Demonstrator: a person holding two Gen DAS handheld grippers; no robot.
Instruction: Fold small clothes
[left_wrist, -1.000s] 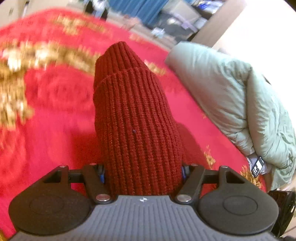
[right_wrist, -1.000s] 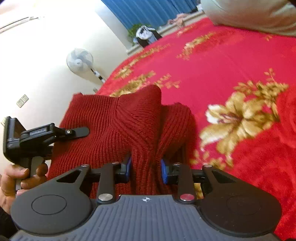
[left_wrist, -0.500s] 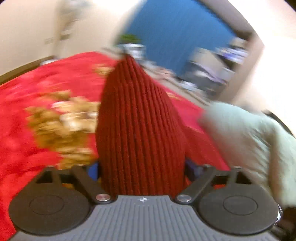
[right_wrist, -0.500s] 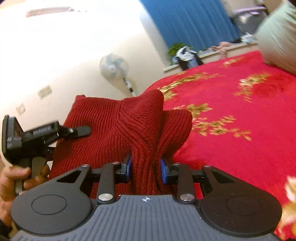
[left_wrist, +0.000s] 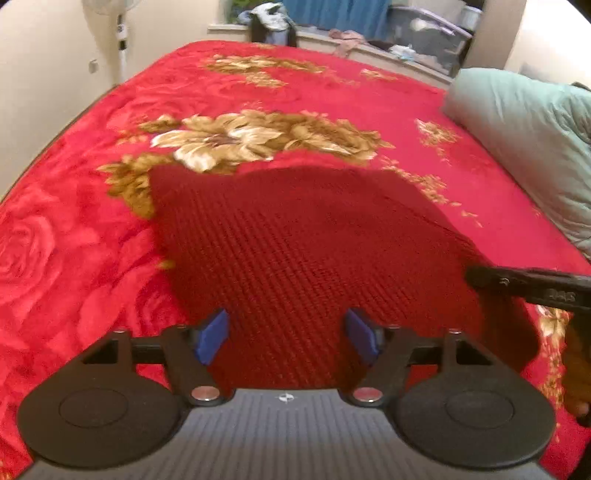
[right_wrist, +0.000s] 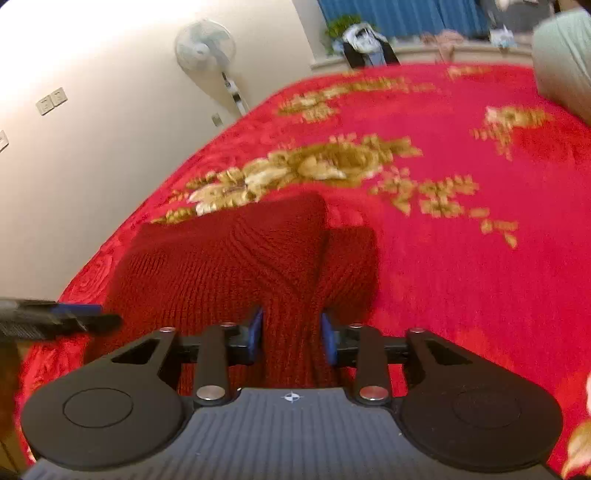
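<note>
A dark red knitted garment (left_wrist: 303, 243) lies spread on the red floral blanket (left_wrist: 92, 229). My left gripper (left_wrist: 288, 334) is at its near edge, jaws wide apart, blue pads either side of the knit, not pinching it. My right gripper (right_wrist: 291, 334) is shut on a bunched fold of the same garment (right_wrist: 229, 266) at its right near edge. The right gripper's finger shows at the right of the left wrist view (left_wrist: 532, 284). The left gripper's finger shows at the left of the right wrist view (right_wrist: 62, 319).
A pale green duvet (left_wrist: 532, 136) lies along the blanket's right side. A standing fan (right_wrist: 207, 48) is by the cream wall on the left. A window ledge with clutter and blue curtains (left_wrist: 332, 14) runs along the far end.
The garment went from hanging bunched in my left gripper to lying spread flat on the blanket. My left gripper has opened and let go. The right gripper keeps its hold.
</note>
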